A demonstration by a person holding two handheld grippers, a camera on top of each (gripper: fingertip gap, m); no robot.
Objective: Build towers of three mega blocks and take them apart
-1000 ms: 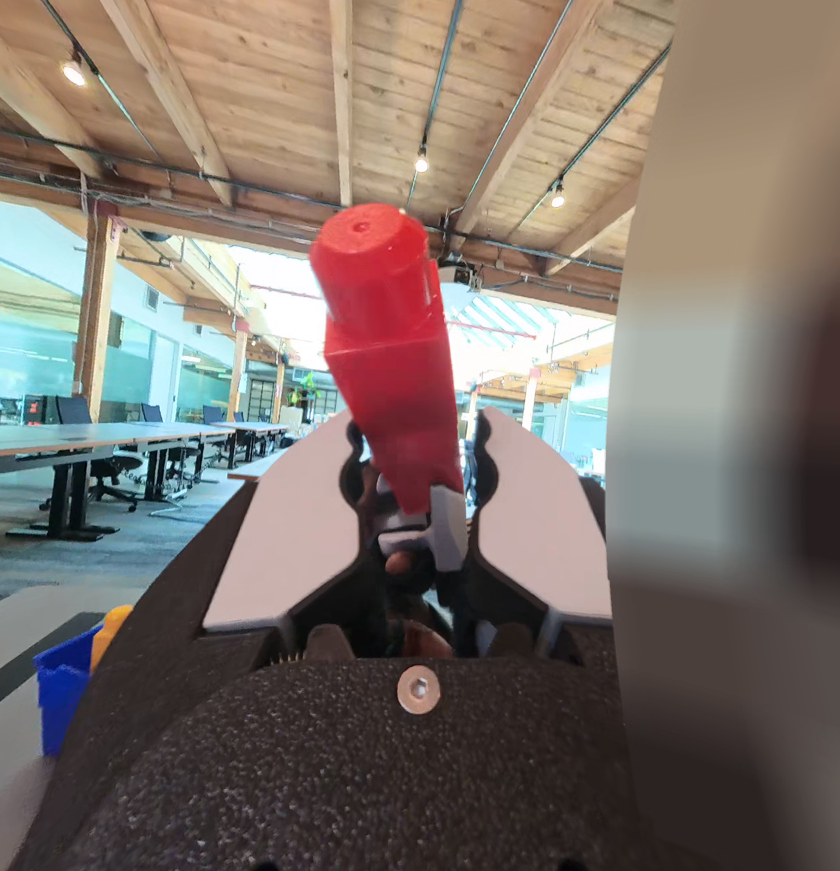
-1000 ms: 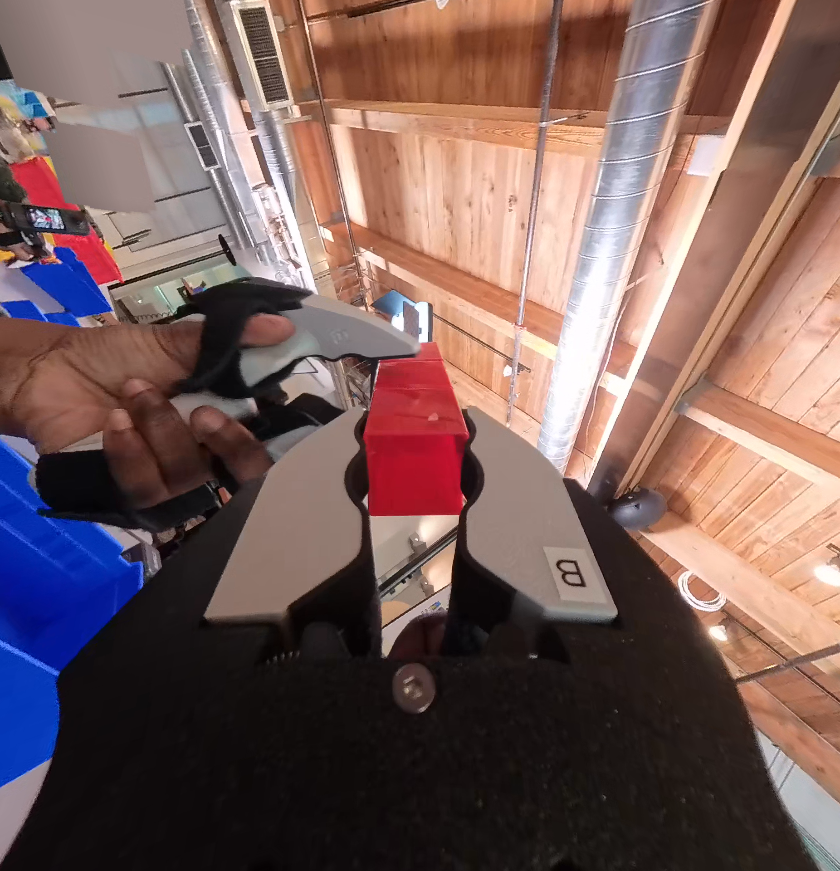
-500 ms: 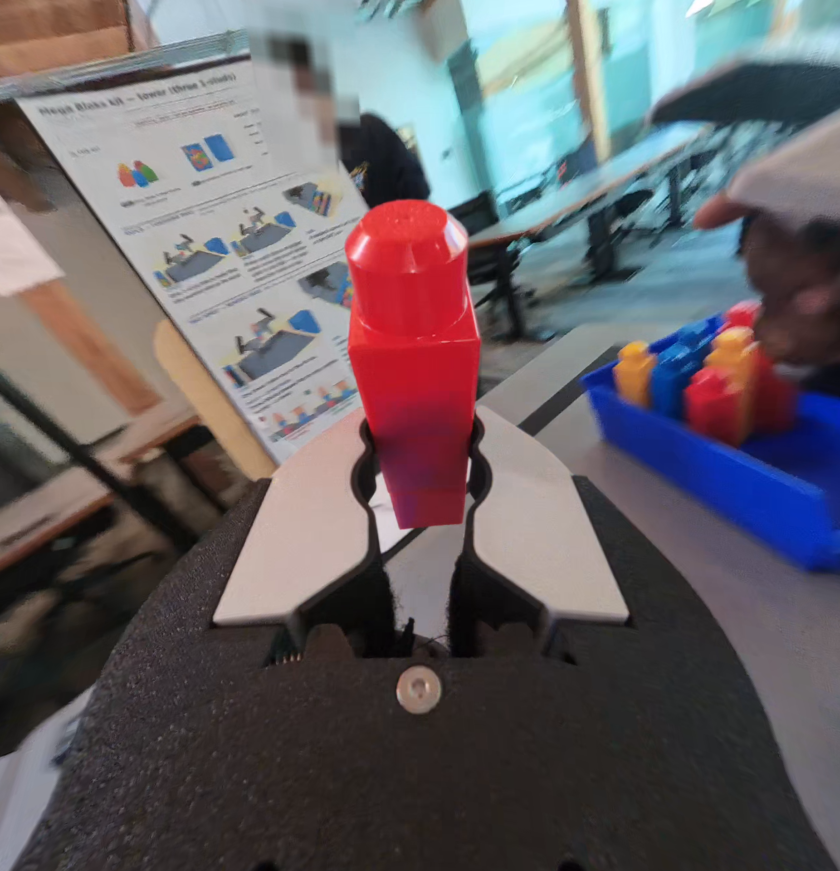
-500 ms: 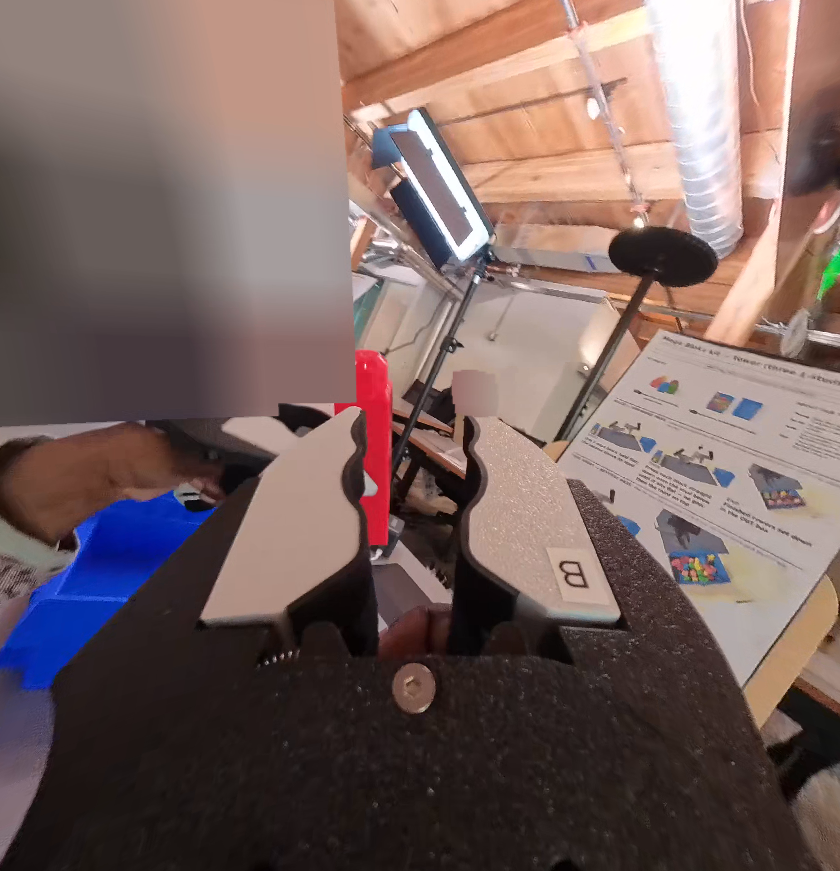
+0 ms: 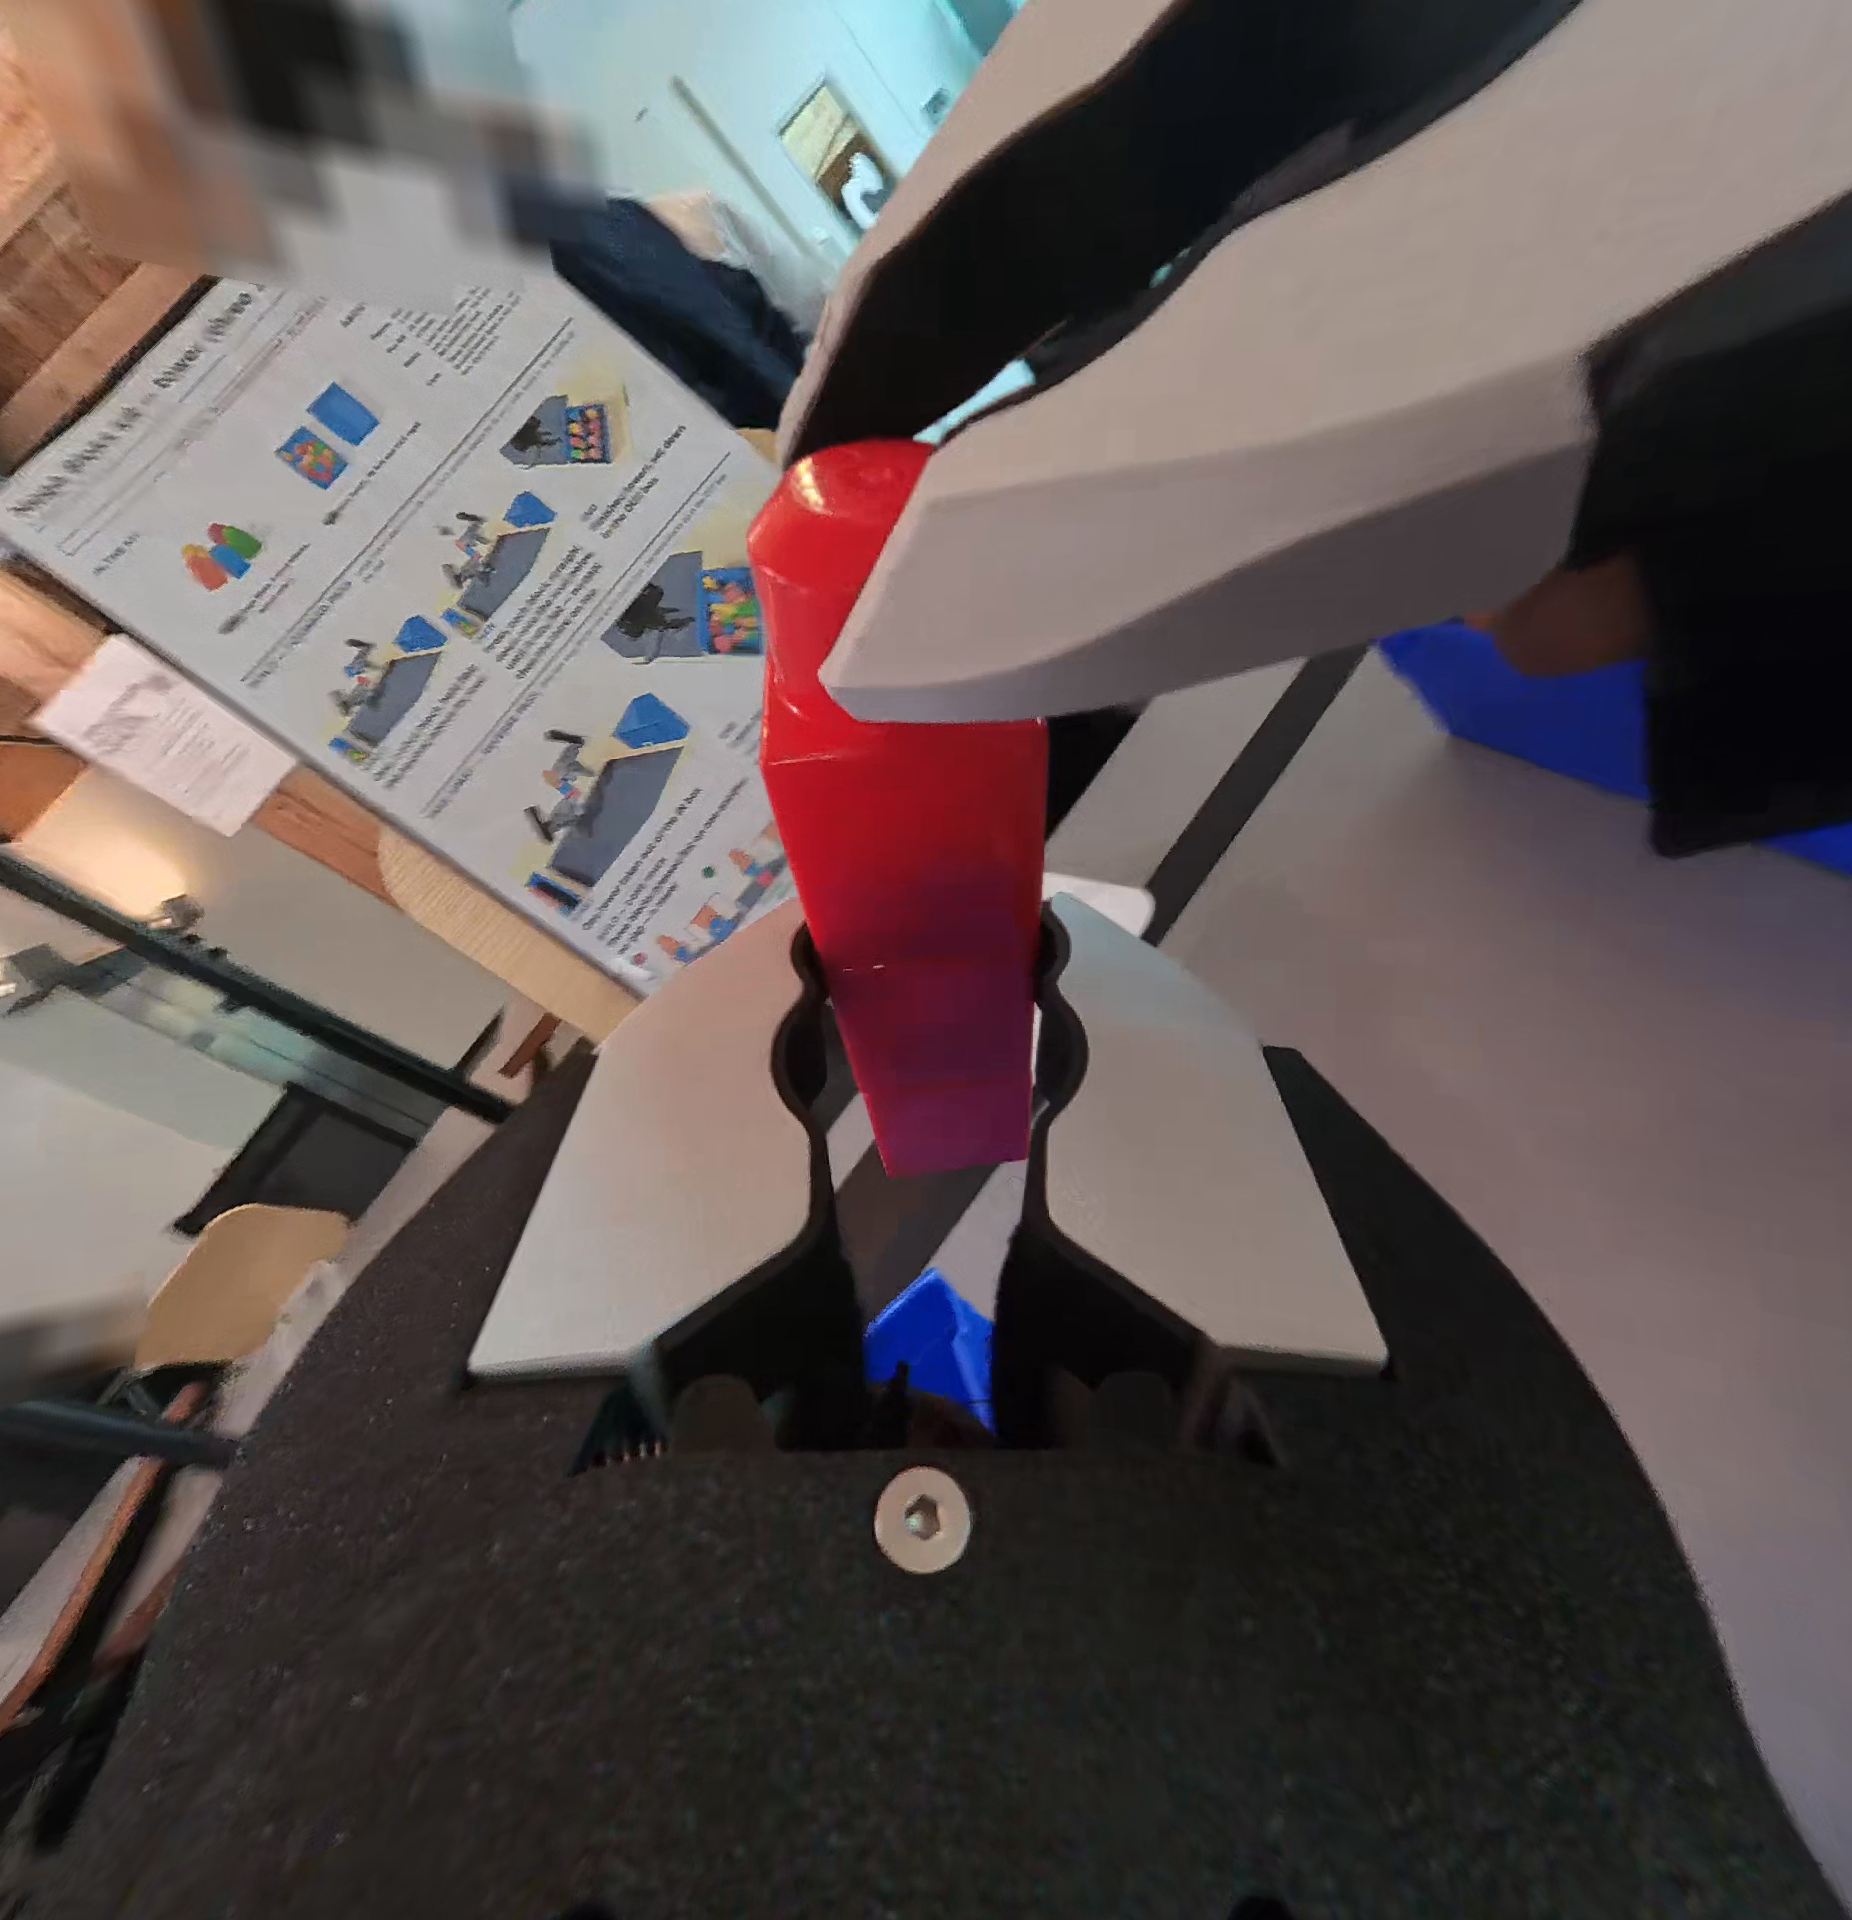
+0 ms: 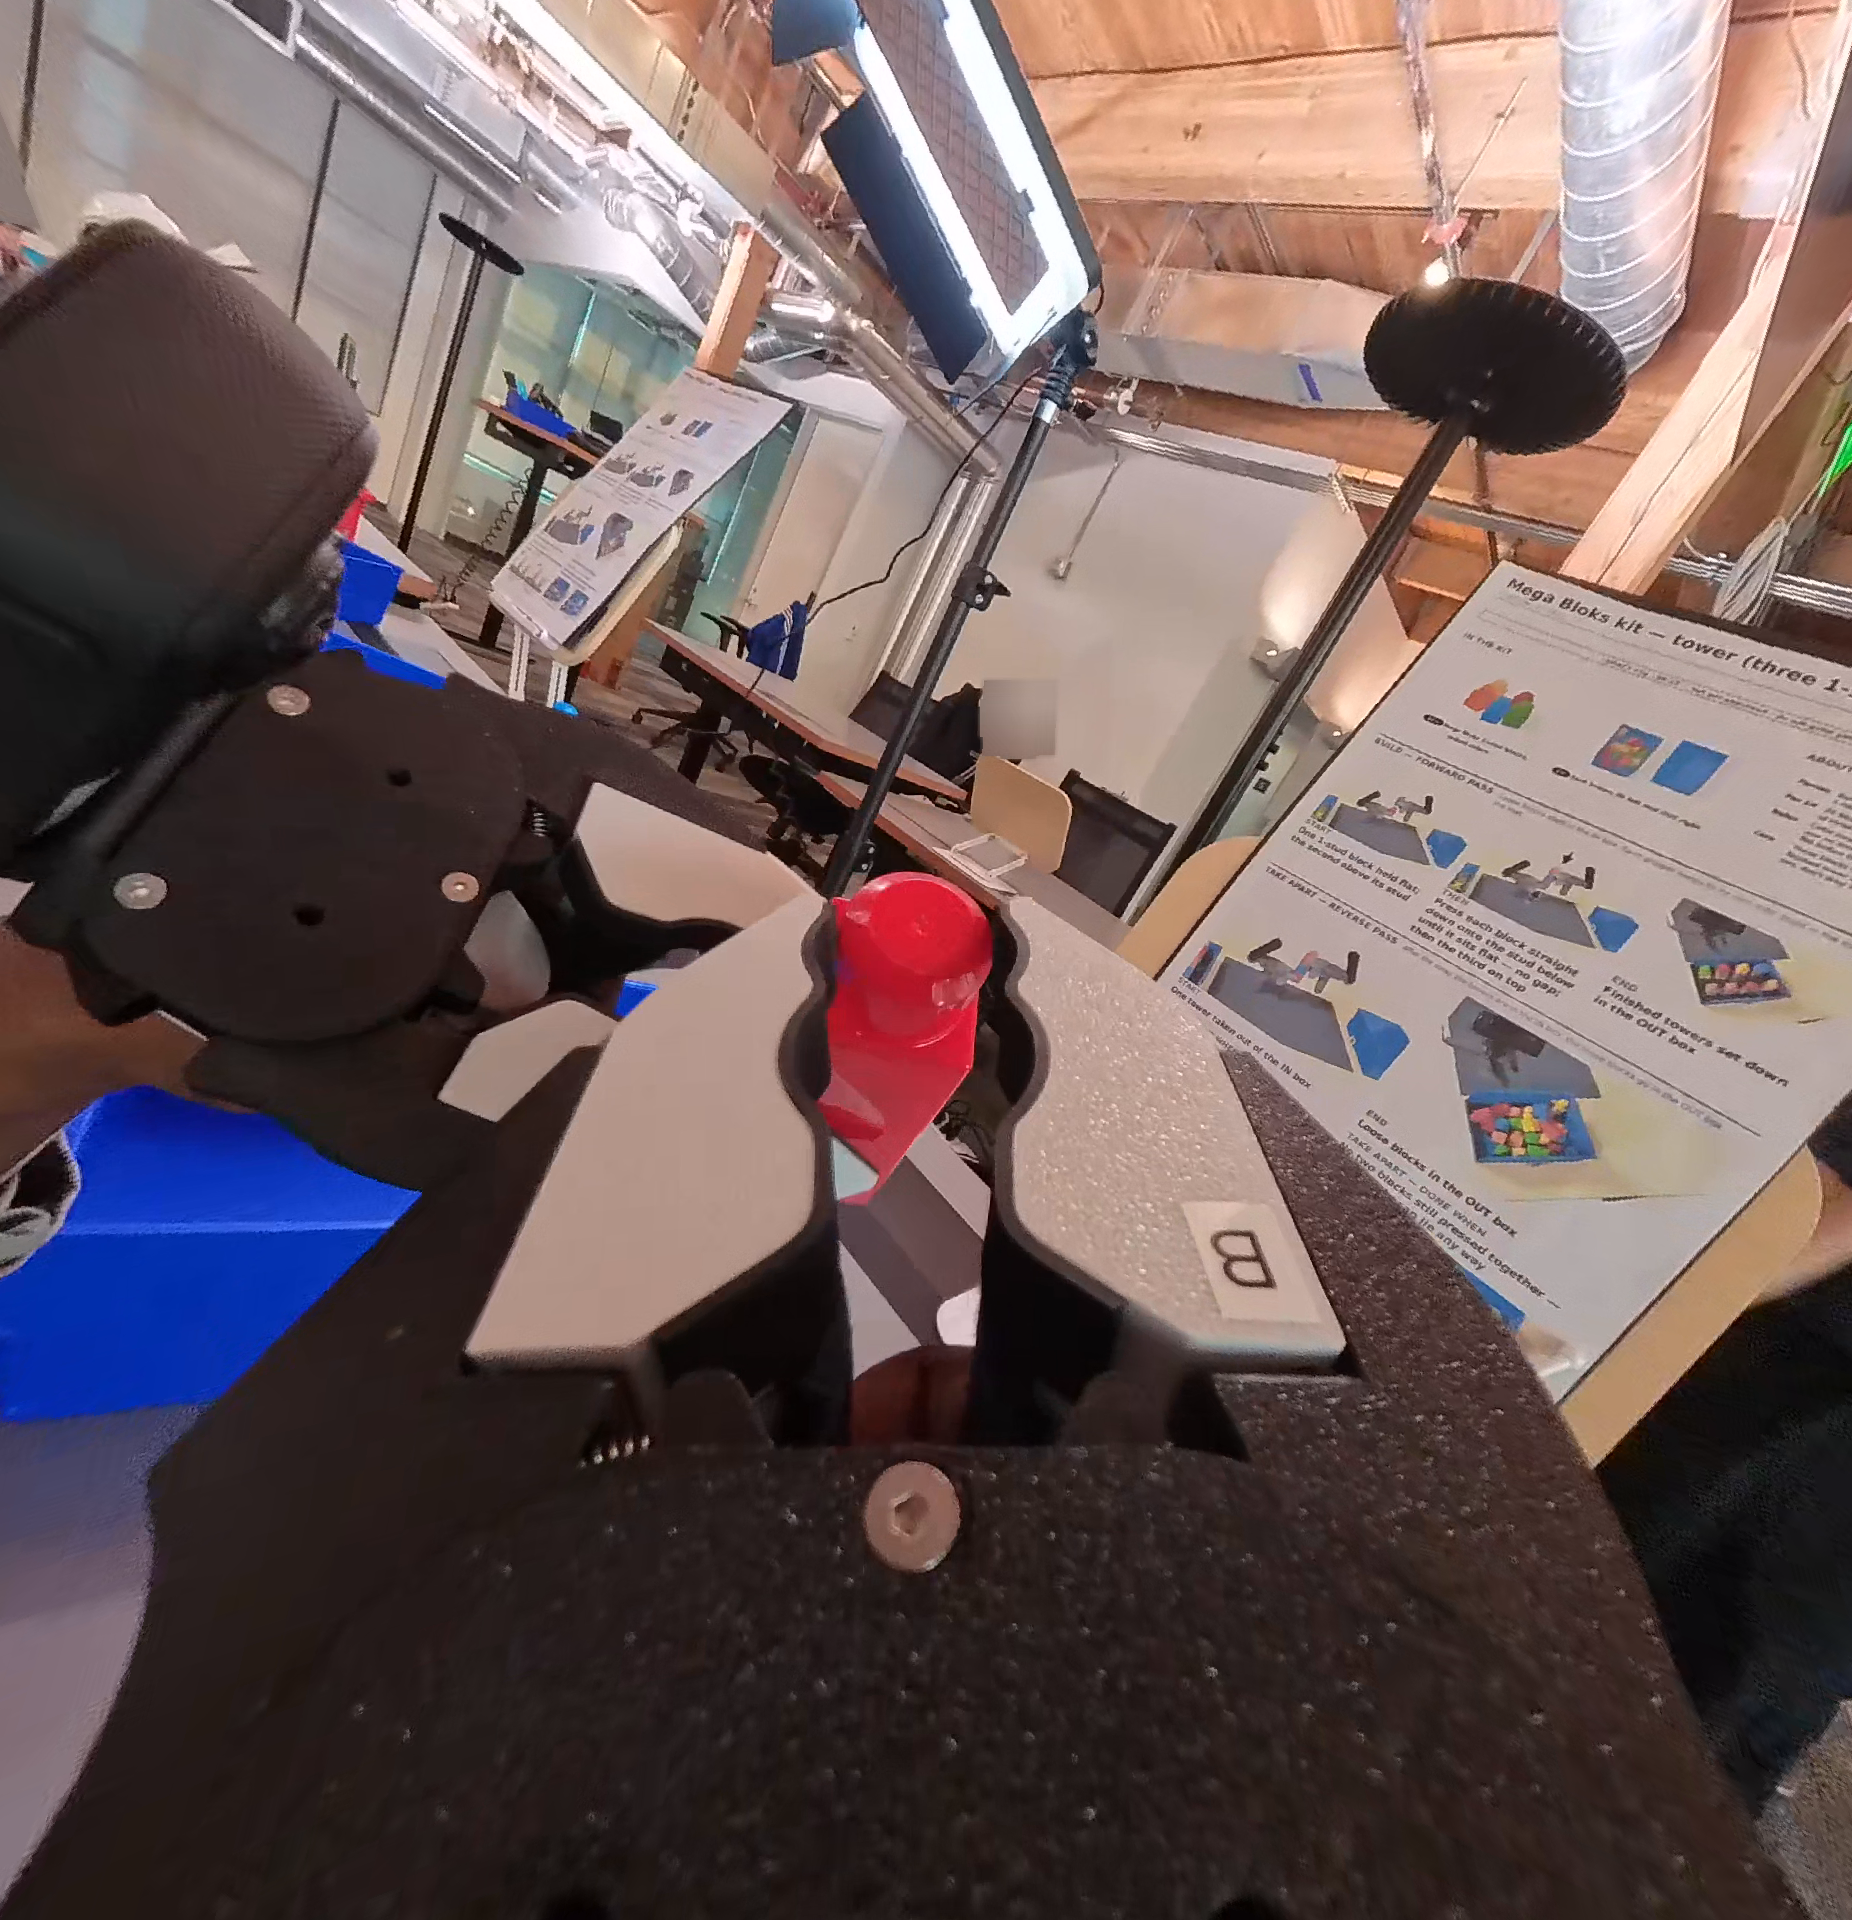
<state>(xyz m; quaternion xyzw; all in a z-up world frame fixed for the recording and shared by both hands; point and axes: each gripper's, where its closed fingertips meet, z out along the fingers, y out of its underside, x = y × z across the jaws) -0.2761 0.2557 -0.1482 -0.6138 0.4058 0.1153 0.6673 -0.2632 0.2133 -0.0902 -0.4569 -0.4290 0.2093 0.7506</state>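
Note:
My left gripper (image 5: 922, 935) is shut on the lower part of a red mega block tower (image 5: 901, 831) and holds it up above the grey table (image 5: 1524, 1091). My right gripper (image 5: 813, 561) comes in from the upper right, and its two grey fingers bracket the tower's top stud. In the right wrist view the right gripper (image 6: 911, 935) is shut on the top red block (image 6: 901, 997), with the stud between its fingertips. The left gripper's black body (image 6: 309, 831) shows at the left. How many blocks are in the tower is unclear.
A blue bin (image 5: 1524, 717) stands on the table behind the right gripper; it also shows in the right wrist view (image 6: 174, 1278). An instruction poster (image 5: 434, 582) leans at the table's far side (image 6: 1576, 935). A light stand (image 6: 953, 644) rises behind. Some 7 centimetres of space lies between my two pairs of fingers.
Half a second ago my right gripper was empty and beside the tower. It has moved onto the tower's top stud and closed. My left gripper still holds the tower and has tilted.

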